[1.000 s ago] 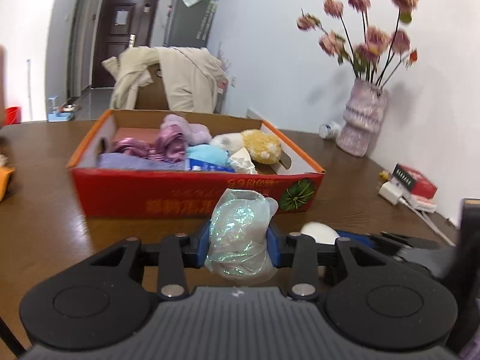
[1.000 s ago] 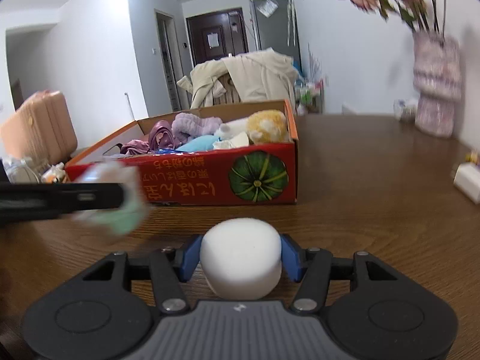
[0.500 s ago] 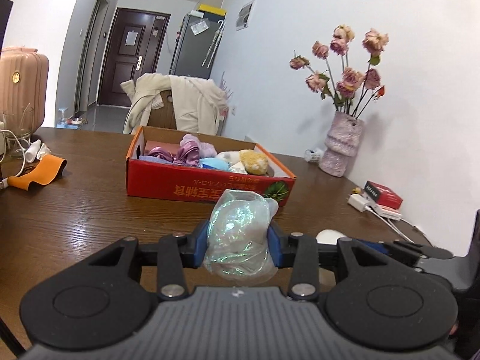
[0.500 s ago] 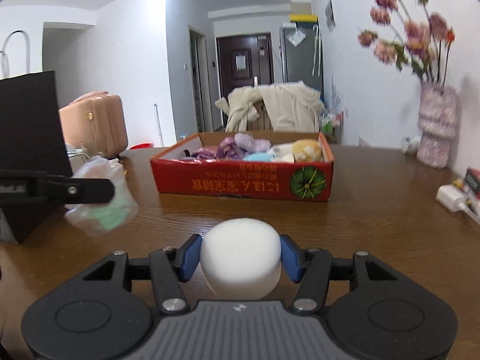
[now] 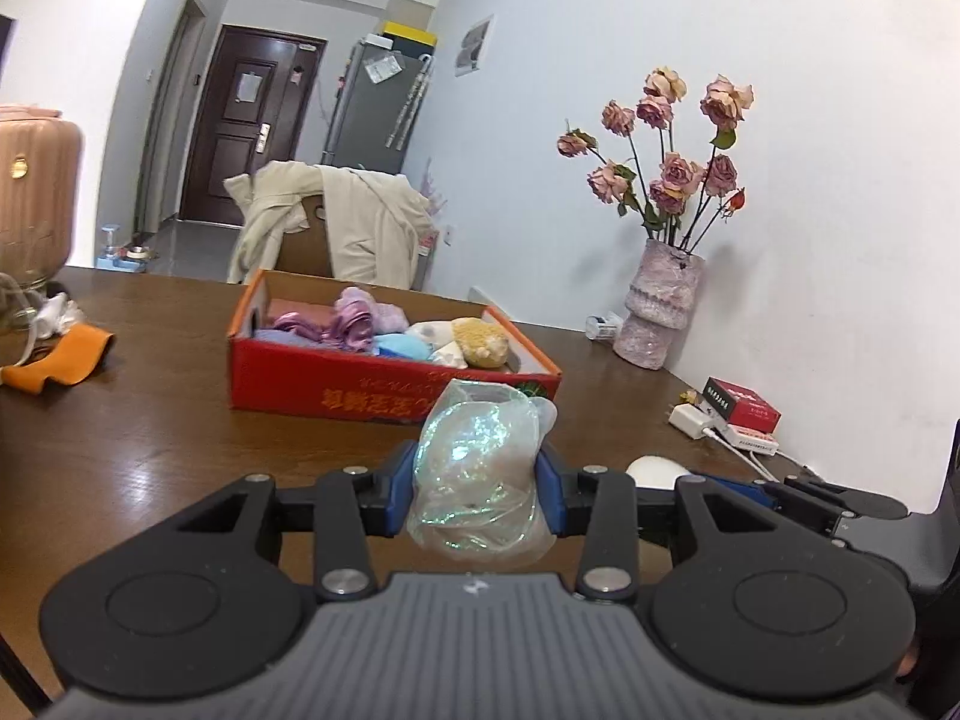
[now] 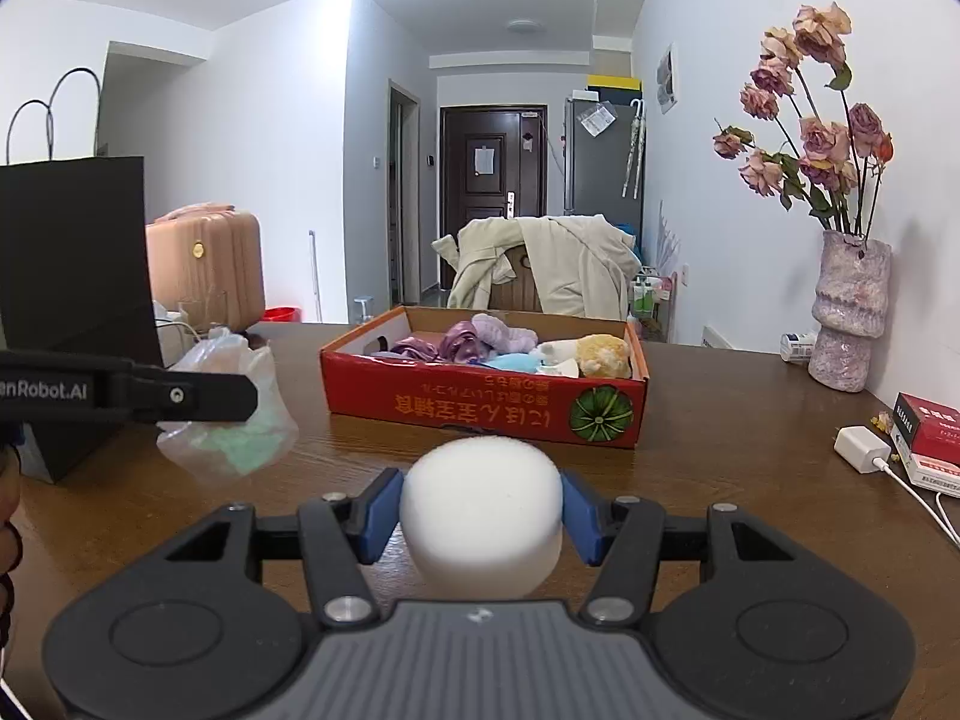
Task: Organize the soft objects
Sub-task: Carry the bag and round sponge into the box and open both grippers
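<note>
Grippers have both pulled back from the red box (image 6: 483,402); a second ago it was close, and now it sits far off on the brown surface (image 5: 150,438). The left gripper (image 5: 477,483) has its jaws clamped on a shiny plastic bag (image 5: 480,474); the right gripper (image 6: 480,519) has its jaws clamped on a white foam ball (image 6: 480,513). Both soft things are still held up near us, not in the box with the other soft toys, so I think they still need to go in.
</note>
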Action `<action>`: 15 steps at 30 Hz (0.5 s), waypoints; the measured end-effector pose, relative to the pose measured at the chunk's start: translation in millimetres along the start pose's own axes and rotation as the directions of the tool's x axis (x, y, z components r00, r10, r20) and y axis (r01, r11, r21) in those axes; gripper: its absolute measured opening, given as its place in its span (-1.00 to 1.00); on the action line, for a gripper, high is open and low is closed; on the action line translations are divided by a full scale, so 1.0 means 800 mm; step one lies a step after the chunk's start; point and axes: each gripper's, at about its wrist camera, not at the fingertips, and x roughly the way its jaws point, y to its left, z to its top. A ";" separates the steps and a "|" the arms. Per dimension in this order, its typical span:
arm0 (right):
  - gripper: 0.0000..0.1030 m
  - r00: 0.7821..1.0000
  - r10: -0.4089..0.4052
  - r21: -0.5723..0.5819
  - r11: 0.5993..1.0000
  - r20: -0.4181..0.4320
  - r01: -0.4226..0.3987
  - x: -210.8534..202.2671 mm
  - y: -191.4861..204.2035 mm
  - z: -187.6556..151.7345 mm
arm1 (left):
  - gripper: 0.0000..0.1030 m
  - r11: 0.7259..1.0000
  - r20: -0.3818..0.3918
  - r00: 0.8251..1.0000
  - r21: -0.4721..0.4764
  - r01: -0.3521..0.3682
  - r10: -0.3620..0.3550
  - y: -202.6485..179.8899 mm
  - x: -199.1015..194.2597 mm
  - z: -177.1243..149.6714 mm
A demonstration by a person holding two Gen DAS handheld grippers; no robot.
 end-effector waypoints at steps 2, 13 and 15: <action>0.09 1.000 0.004 -0.012 1.000 0.000 -0.004 0.010 -0.009 0.009 | -0.20 1.000 -0.003 1.000 0.011 0.016 -0.016 -0.004 0.023 0.019; 0.11 0.999 0.032 -0.126 0.992 -0.015 -0.033 0.158 -0.086 0.122 | -0.18 0.995 -0.086 0.994 -0.080 0.063 -0.070 0.004 0.263 0.143; 0.11 1.000 0.020 -0.145 0.989 -0.015 -0.022 0.197 -0.097 0.133 | -0.18 0.986 -0.123 0.988 -0.150 0.078 -0.097 0.019 0.309 0.148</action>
